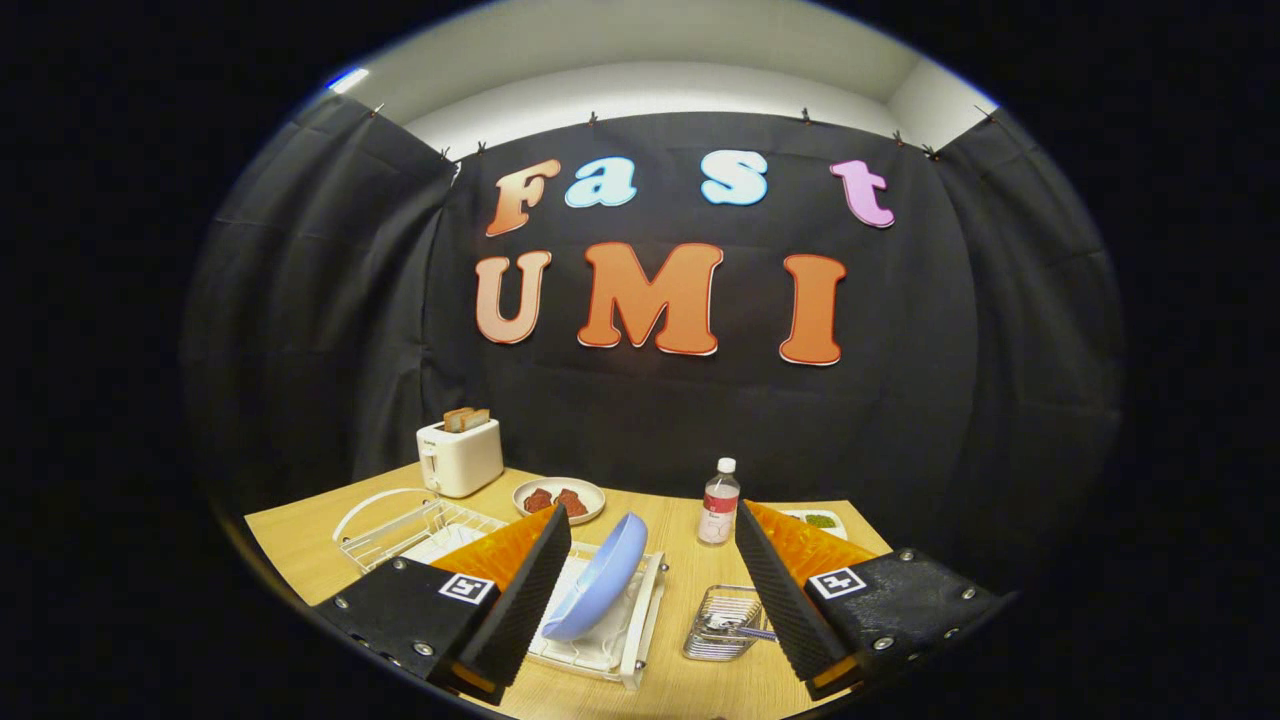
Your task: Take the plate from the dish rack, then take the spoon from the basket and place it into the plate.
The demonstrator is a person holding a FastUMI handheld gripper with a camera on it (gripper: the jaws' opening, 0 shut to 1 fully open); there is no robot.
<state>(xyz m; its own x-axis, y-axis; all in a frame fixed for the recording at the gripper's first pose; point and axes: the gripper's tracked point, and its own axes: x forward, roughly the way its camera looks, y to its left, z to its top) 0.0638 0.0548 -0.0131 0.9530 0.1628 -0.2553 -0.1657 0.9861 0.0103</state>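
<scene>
The tongs [650,590] are spread wide above the worktop [300,545], gripping nothing. 1 blue plate [600,590] leans tilted in the white dish rack [640,630] between the fingers. 1 wire basket [722,625] beside the rack holds the spoon [740,630]. Beyond stand 1 toaster [460,456] holding 2 slices, 1 food plate [558,500], 1 bottle [719,503], and 1 wire rack [400,525].

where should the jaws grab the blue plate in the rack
Grip the blue plate by its raised upper rim, coming from above. It stands tilted on edge in the white dish rack, so the top edge is free while the lower edge sits in the rack. The gripper hangs open above it.
</scene>
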